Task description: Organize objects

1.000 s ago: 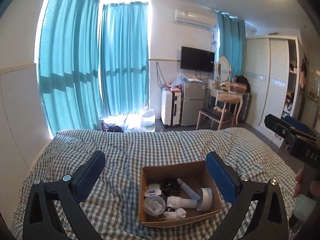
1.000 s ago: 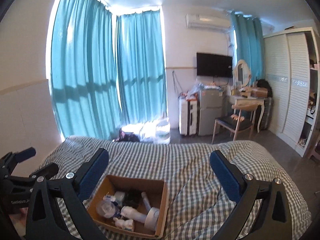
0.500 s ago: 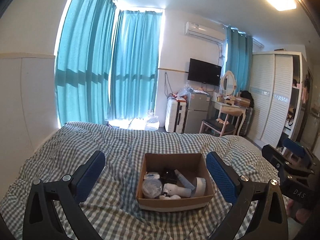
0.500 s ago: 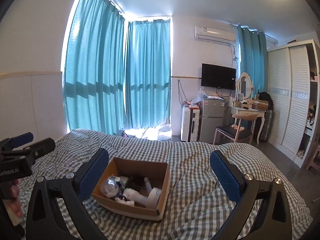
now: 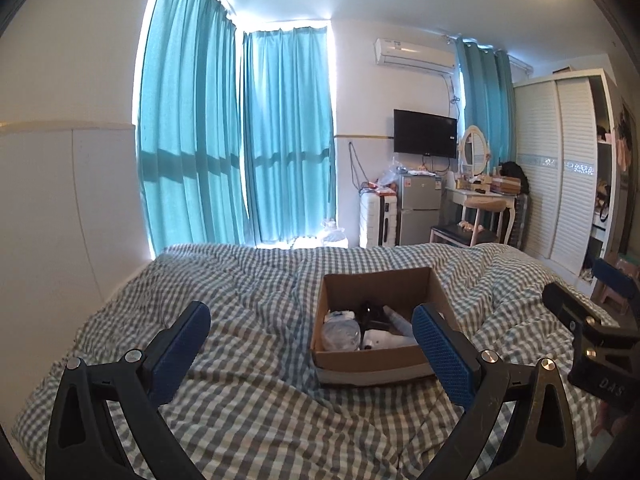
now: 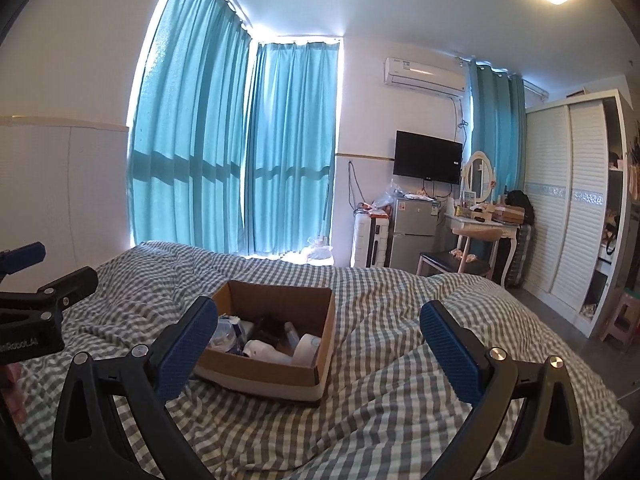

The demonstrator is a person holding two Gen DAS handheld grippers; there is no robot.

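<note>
Left wrist view: cardboard box of small toiletries sits on checked duvet. Left gripper and right gripper both spread wide, empty. Box judged light, walls flexible, bedding soft underneath — best grip at opposite rims.

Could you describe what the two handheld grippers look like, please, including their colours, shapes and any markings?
Both look alike. The left gripper and right gripper have black triangular cut-out frames with silver screws, each carrying two long fingers faced with blue dimpled pads. Seen from the side, the right gripper's black body bears white letters "DAS"; the left's shows a partly cut-off white word. No cables or sleeves show.
</note>
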